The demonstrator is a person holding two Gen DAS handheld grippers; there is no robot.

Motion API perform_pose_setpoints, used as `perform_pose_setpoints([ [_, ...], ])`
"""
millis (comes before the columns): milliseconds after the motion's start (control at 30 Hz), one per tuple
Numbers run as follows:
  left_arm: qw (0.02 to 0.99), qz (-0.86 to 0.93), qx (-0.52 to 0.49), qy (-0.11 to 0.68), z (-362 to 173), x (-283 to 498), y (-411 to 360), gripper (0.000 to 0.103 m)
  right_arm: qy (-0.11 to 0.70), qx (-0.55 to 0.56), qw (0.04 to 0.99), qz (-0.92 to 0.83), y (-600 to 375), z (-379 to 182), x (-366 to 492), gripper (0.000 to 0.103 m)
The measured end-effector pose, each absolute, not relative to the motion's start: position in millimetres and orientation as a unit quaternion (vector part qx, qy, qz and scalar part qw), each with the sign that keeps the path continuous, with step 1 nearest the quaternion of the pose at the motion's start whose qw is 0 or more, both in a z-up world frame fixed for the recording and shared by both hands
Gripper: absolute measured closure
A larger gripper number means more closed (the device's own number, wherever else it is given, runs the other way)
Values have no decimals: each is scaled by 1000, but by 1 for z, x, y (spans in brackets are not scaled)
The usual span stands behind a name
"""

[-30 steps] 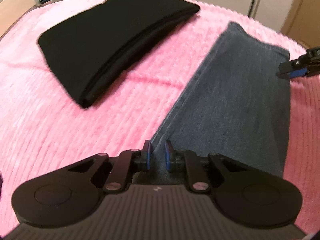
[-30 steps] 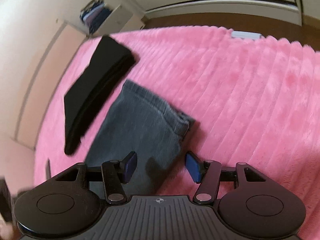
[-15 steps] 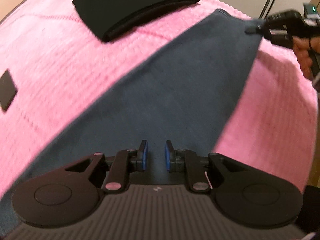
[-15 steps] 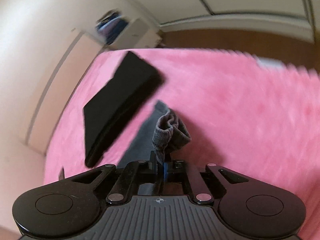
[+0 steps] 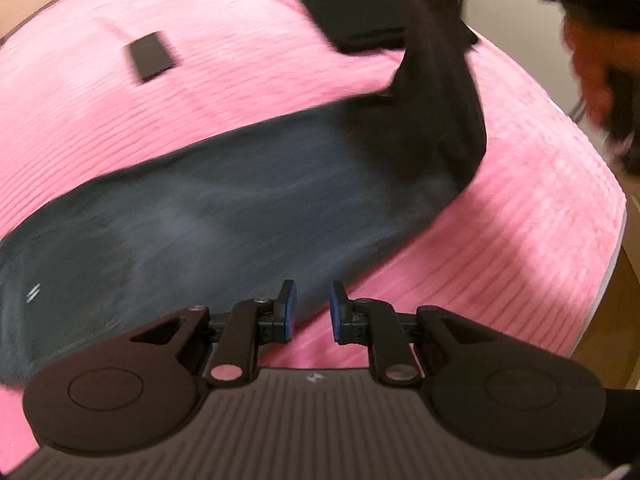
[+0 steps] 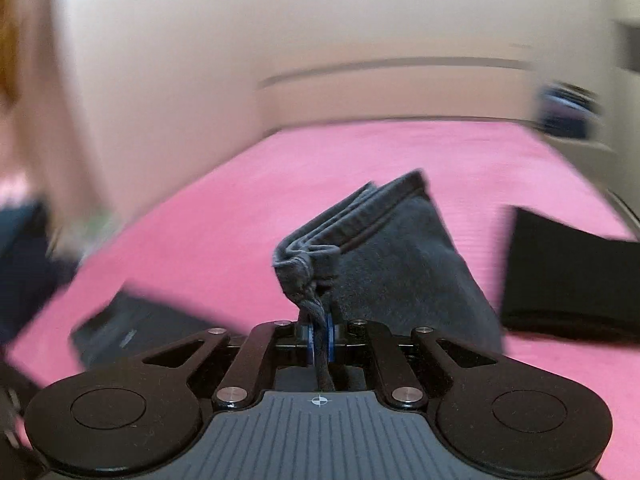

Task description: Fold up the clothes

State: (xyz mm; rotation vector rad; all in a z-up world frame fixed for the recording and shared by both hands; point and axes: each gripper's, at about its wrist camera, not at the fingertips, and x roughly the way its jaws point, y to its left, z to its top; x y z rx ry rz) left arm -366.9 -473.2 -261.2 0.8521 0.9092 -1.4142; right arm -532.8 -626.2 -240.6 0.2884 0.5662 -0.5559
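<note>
Dark grey-blue jeans (image 5: pixel 224 216) lie stretched across the pink blanket (image 5: pixel 528 240). Their far end (image 5: pixel 440 80) is pulled up off the blanket toward the top right, where a person's hand (image 5: pixel 592 68) shows blurred. My right gripper (image 6: pixel 319 336) is shut on that bunched end of the jeans (image 6: pixel 400 272), which hangs in front of it. My left gripper (image 5: pixel 313 312) hovers over the near edge of the jeans. Its jaws stand a narrow gap apart with nothing between them.
A folded black garment (image 5: pixel 352 16) lies at the far side of the blanket, and in the right wrist view the black garment (image 6: pixel 568 280) lies to the right. A small flat black rectangle (image 5: pixel 151 56) rests on the blanket. The blanket's edge (image 5: pixel 616 232) drops off at right.
My right gripper went from open over the jeans' end to shut on it, then lifted it and swung round. My left gripper slid along the jeans to their near edge.
</note>
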Motion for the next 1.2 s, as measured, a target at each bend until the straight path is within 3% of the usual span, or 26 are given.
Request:
perform_pose_setpoints([
  [33, 596, -599, 361, 394, -260, -352, -463, 89, 307, 119, 911, -250, -612, -259, -509, 77],
  [67, 604, -591, 356, 398, -258, -338, -453, 89, 339, 98, 907, -231, -598, -278, -486, 39],
  [100, 612, -582, 353, 403, -258, -323, -443, 89, 370, 77, 901, -212, -584, -296, -464, 28],
  [333, 640, -557, 323, 420, -268, -252, -407, 89, 377, 176, 877, -240, -582, -304, -491, 27],
  [633, 603, -630, 297, 390, -294, -271, -483, 89, 336, 367, 748, -438, -686, -316, -632, 27],
  [767, 577, -656, 308, 377, -315, -297, -524, 87, 299, 457, 735, -401, -729, -340, -667, 27],
  [933, 548, -639, 355, 407, -360, -307, -551, 87, 314, 490, 759, -293, -754, -369, -663, 27],
  [1100, 551, -633, 370, 399, -356, -313, -551, 87, 269, 564, 739, -254, -771, -380, -668, 28],
  [1167, 563, -633, 361, 390, -345, -313, -551, 87, 277, 568, 732, -253, -775, -382, -668, 34],
  [1200, 568, -632, 355, 389, -341, -312, -551, 86, 284, 569, 729, -254, -777, -383, -668, 48],
])
